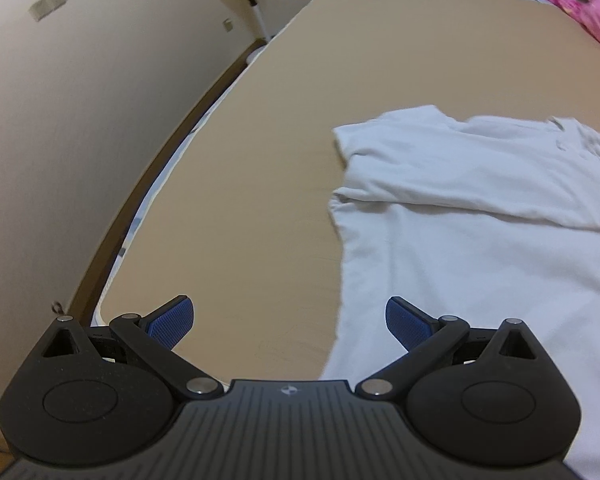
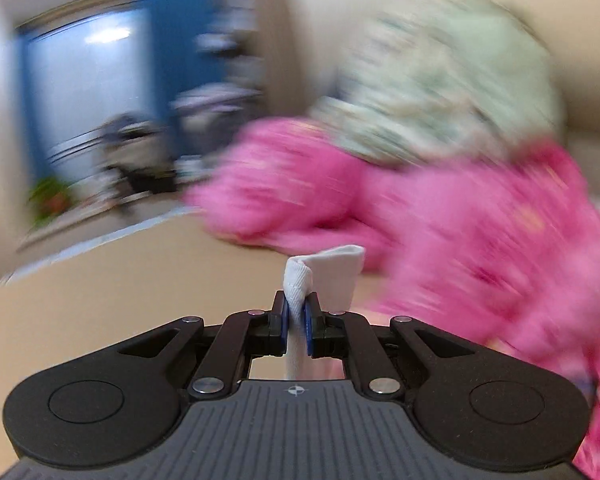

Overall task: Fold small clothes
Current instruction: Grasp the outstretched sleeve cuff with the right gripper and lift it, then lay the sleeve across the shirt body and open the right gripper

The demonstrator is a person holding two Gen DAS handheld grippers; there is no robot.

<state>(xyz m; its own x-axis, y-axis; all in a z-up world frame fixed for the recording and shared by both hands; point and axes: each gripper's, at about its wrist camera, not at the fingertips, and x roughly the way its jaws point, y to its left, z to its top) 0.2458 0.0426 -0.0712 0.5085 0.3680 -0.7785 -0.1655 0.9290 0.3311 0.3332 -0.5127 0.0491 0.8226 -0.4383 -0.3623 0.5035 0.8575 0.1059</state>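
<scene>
Left wrist view: white garment (image 1: pixel 480 216) lies on the tan bed (image 1: pixel 260 200), to the right of the left hand-held gripper (image 1: pixel 290 322); its upper part is laid over in one fold, with a sleeve-like flap pointing left.
Left hand-held gripper: jaws spread wide, blue pads (image 1: pixel 172 322) clear of the cloth, nothing between them; it hangs over bare bed just beside the garment's left edge.
Right wrist view: heavily blurred, so the room behind is hard to read; a pink bundle (image 2: pixel 460 220) and a pale green patterned one (image 2: pixel 448 80) sit further back on the bed.
Right hand-held gripper (image 2: pixel 296 316): jaws pinched tight on a white fabric edge (image 2: pixel 324 276), which stands up above the pads and curls over; this looks like a hem or corner of the same white garment, though the link cannot be confirmed across views.
Done so far: garment spread on the bed, at least one fold laid across its top.
Left to do: by my reading, the gripped edge has yet to be carried over and laid down, the lower body is unfolded, and the final compact shape is not reached.
Progress judgement: early to middle of the fold.
</scene>
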